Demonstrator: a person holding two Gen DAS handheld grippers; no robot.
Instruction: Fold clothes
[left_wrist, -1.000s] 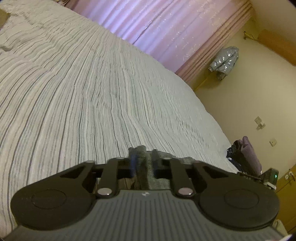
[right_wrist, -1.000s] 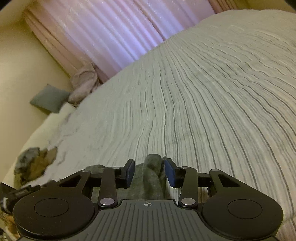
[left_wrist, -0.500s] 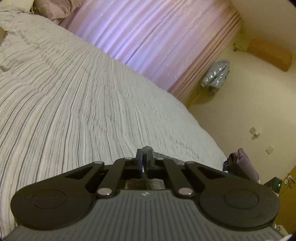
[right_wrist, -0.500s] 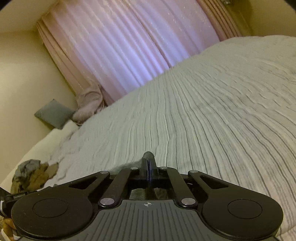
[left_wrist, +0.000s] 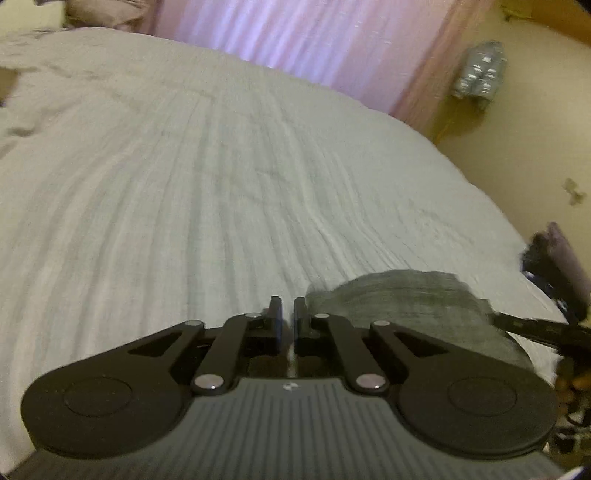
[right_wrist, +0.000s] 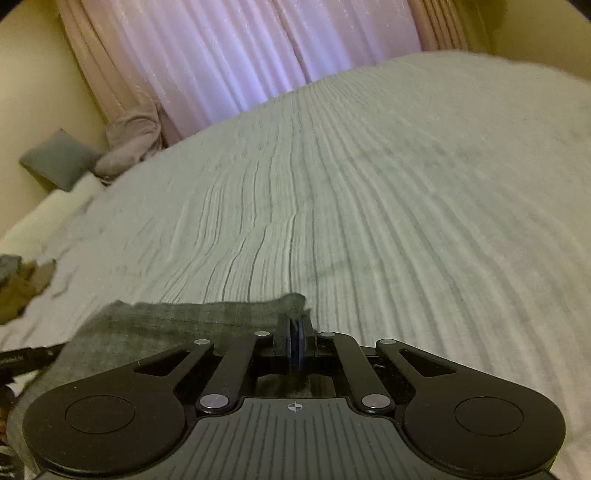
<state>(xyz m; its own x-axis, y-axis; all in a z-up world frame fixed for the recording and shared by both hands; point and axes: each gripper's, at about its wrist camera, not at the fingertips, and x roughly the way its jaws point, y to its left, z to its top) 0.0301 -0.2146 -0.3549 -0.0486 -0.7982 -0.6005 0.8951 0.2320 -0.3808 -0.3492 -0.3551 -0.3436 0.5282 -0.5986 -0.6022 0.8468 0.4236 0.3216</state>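
A dark grey garment (left_wrist: 406, 302) hangs stretched above the striped white bedspread (left_wrist: 221, 177). In the left wrist view it spreads to the right of my left gripper (left_wrist: 287, 314), whose fingers are nearly closed and pinch its edge. In the right wrist view the same garment (right_wrist: 177, 325) spreads to the left of my right gripper (right_wrist: 295, 328), which is shut on its top corner. The rest of the garment is hidden below both grippers.
Pink curtains (right_wrist: 258, 55) hang behind the bed. A grey cushion (right_wrist: 55, 158) and pink bundle (right_wrist: 129, 140) lie at the far left. A pile of clothes (right_wrist: 22, 284) sits at the left edge. Dark items (left_wrist: 554, 258) stand beside the bed.
Both grippers closed on the grey garment and lifted it. They have moved apart, so the cloth now stretches between them. Both views are blurred by motion.
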